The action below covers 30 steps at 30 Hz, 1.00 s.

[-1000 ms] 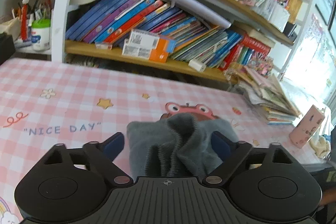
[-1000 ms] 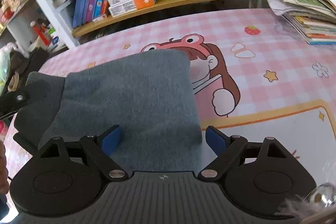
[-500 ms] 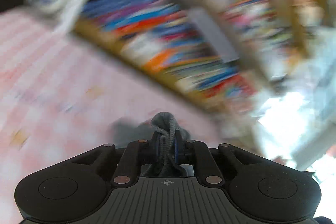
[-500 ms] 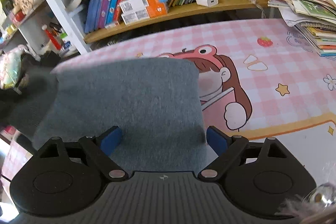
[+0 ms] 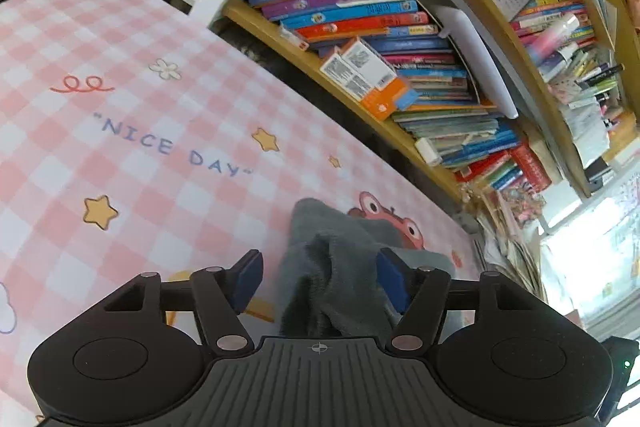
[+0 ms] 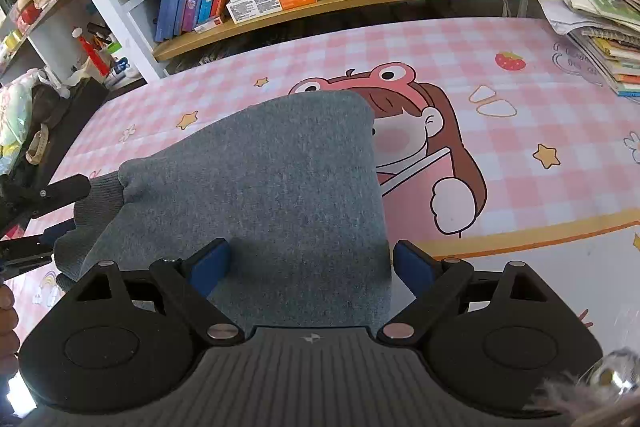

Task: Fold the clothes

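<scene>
Here the left gripper (image 5: pixel 320 277) is opening its jaws, and a bunched fold of the grey garment (image 6: pixel 272 195) is standing between the blue pads (image 5: pixel 248 277), brushing the right-hand one and clear of the other. The right gripper (image 6: pixel 310 265) is holding its jaws wide with the garment's near edge lying between them, gripped by neither pad. The garment is lying folded on the pink checked tablecloth (image 6: pixel 520 115), toward the near edge, partly covering the cartoon print (image 6: pixel 420 131).
</scene>
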Each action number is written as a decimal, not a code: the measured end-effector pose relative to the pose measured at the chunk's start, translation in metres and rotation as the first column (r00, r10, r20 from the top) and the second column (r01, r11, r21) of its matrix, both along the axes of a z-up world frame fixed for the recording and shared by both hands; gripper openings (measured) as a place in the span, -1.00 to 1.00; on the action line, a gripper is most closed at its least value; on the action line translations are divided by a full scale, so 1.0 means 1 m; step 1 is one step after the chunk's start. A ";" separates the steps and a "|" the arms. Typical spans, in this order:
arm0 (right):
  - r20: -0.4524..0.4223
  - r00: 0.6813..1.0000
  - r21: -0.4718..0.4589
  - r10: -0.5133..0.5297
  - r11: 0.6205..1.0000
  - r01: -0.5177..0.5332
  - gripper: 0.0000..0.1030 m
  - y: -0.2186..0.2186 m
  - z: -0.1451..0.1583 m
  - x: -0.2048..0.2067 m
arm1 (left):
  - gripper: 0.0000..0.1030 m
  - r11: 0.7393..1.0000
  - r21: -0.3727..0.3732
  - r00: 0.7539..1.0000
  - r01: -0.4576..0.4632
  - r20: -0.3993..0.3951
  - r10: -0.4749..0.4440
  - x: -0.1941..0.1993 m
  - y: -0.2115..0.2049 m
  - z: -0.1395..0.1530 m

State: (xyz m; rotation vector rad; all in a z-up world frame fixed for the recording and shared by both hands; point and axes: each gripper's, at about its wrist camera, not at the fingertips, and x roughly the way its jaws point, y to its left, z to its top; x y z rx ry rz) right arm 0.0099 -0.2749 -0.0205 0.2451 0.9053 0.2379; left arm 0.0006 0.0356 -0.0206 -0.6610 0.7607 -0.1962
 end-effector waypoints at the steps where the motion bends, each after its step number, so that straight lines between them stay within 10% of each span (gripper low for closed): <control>1: 0.000 1.000 0.000 0.001 1.000 -0.001 0.71 0.000 0.000 0.000 | 0.23 1.000 -0.005 1.000 0.005 -0.020 -0.005 0.001 0.000 -0.004; 4: -0.002 1.000 0.000 0.002 1.000 -0.002 0.72 0.001 0.000 0.001 | 0.15 0.999 -0.029 0.997 0.026 -0.075 -0.028 0.005 -0.001 -0.014; 9: -0.010 1.000 0.009 0.000 1.000 0.000 0.74 -0.001 -0.002 0.001 | -0.75 0.992 -0.099 0.997 0.083 0.001 -0.083 0.004 0.000 -0.009; 14: -0.007 1.000 0.019 0.008 1.000 -0.008 0.75 0.000 -0.003 0.002 | -0.76 0.996 -0.064 0.998 0.055 0.017 -0.054 0.003 -0.002 -0.005; 23: -0.019 1.000 0.021 0.013 1.000 -0.013 0.75 0.001 -0.004 0.004 | -0.53 0.999 0.012 0.998 0.053 -0.043 -0.052 0.007 -0.007 -0.019; 30: 0.010 1.000 0.034 -0.022 0.999 0.022 0.75 -0.004 0.002 0.001 | 0.32 0.999 -0.047 0.999 -0.022 0.038 0.023 -0.005 0.009 -0.003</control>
